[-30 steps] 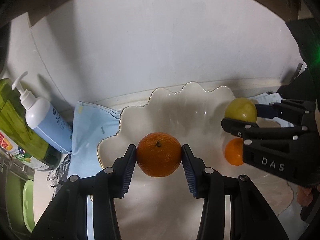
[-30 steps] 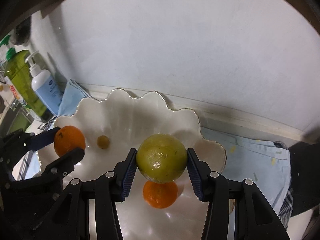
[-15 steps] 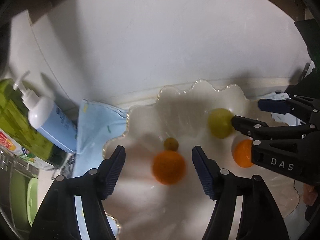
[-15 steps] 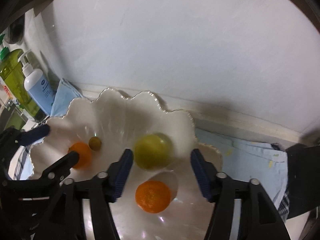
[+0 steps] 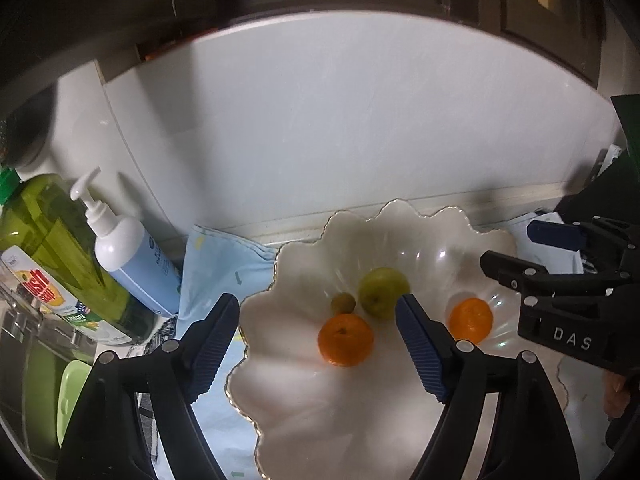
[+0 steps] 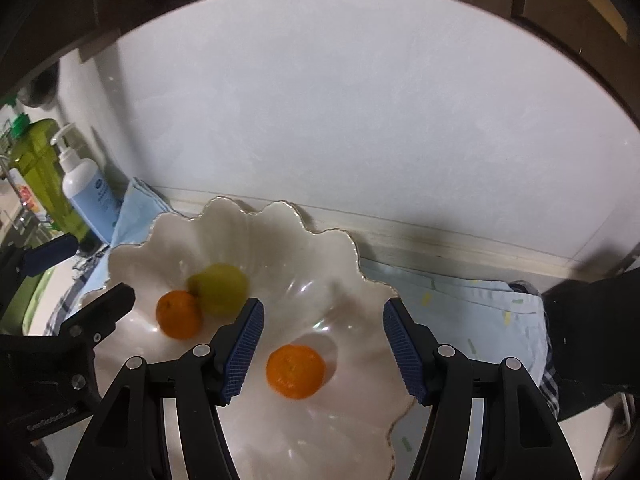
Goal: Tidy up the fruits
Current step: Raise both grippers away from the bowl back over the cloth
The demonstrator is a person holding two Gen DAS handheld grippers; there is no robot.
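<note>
A white scalloped bowl (image 5: 280,256) (image 6: 352,248) holds two oranges, a yellow-green fruit and a small olive-coloured fruit. My left gripper (image 5: 318,346) hovers above one orange (image 5: 346,340) with its jaws opening and nothing pressed between its pads. Just behind it lie the yellow-green fruit (image 5: 383,292) and the small fruit (image 5: 343,303). The other orange (image 5: 470,320) (image 6: 295,371) lies under my right gripper (image 6: 324,348), which is open and empty above it. Each gripper shows in the other's view, right gripper (image 5: 516,246) and left gripper (image 6: 86,276).
A light blue cloth (image 5: 216,264) (image 6: 460,300) lies under the bowl. At the left stand a white pump bottle (image 5: 132,264) and a green dish-soap bottle (image 5: 60,256). A pale wall rises right behind the bowl. A person's hand (image 5: 614,396) shows at the right edge.
Both grippers let go: the left dropped its orange, the right its yellow-green fruit. Both fruits now lie in the bowl. The jaws widened and both grippers rose.
</note>
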